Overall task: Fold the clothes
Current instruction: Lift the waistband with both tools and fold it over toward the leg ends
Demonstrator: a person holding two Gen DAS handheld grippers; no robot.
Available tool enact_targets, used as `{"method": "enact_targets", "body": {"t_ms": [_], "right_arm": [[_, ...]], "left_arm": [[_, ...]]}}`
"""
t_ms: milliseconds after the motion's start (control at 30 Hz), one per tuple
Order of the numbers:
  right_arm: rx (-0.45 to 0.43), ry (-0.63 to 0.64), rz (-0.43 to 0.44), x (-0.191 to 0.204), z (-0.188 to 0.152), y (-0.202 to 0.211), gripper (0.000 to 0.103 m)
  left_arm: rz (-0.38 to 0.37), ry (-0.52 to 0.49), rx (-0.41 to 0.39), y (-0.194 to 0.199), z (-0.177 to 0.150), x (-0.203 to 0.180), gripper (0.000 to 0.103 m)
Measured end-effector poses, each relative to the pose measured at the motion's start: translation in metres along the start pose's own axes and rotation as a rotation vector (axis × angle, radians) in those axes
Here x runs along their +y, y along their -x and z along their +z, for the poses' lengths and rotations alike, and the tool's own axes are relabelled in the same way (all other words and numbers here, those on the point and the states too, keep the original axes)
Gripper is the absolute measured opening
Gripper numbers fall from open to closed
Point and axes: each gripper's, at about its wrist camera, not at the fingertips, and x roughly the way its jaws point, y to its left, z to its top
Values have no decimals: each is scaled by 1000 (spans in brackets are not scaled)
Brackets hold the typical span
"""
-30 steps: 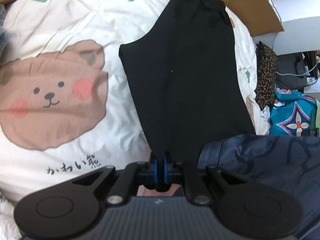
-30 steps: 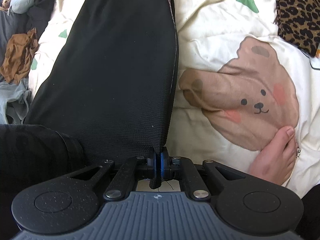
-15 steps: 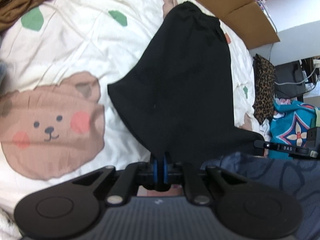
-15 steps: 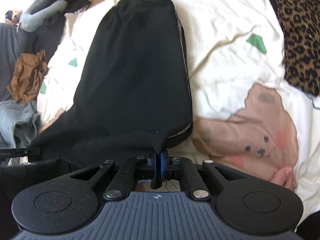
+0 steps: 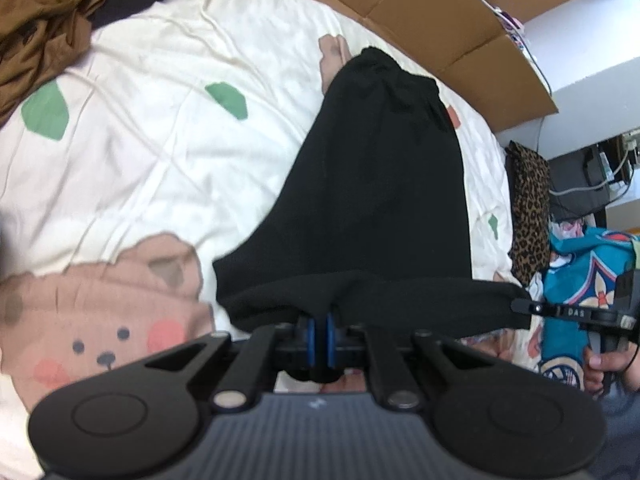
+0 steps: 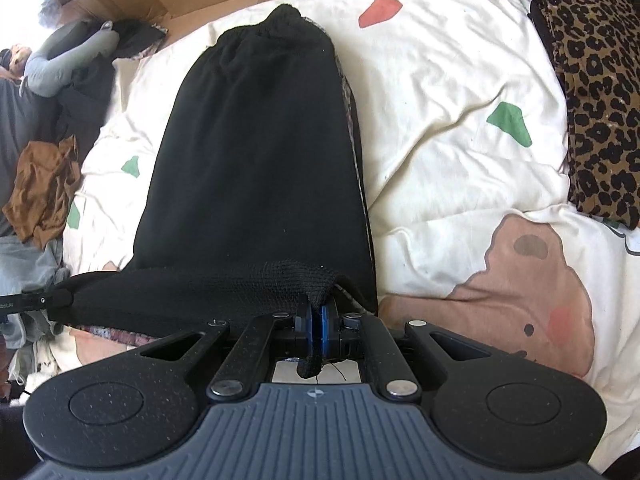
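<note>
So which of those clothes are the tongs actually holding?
The long black garment spread on the bear-print bedding; both tongs pinch its near hem. The brown garment and leopard-print fabric lie untouched at the sides.

A bed's cream quilt (image 6: 440, 92), printed with bears and green patches, spreads ahead of the gripper. Flattened cardboard (image 5: 420, 12) lines its far edge, below a pale wall (image 5: 592, 40). A leopard-print cushion (image 6: 600, 92) lies to the right, brown clothing (image 6: 44, 184) to the left.
</note>
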Motion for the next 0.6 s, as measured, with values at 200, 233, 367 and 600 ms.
{"method": "enact_targets", "body": {"t_ms": [200, 233, 367, 600], "right_arm": [[-18, 5, -4, 0, 14, -2, 2], [-21, 6, -5, -1, 16, -2, 2], [-41, 13, -13, 0, 27, -5, 2], [-82, 3, -19, 0, 55, -18, 2]], "left_arm": [[20, -31, -12, -9, 19, -5, 6], [23, -36, -13, -11, 21, -6, 6], [36, -55, -26, -16, 34, -11, 6], [54, -57, -61, -30, 56, -8, 6]]}}
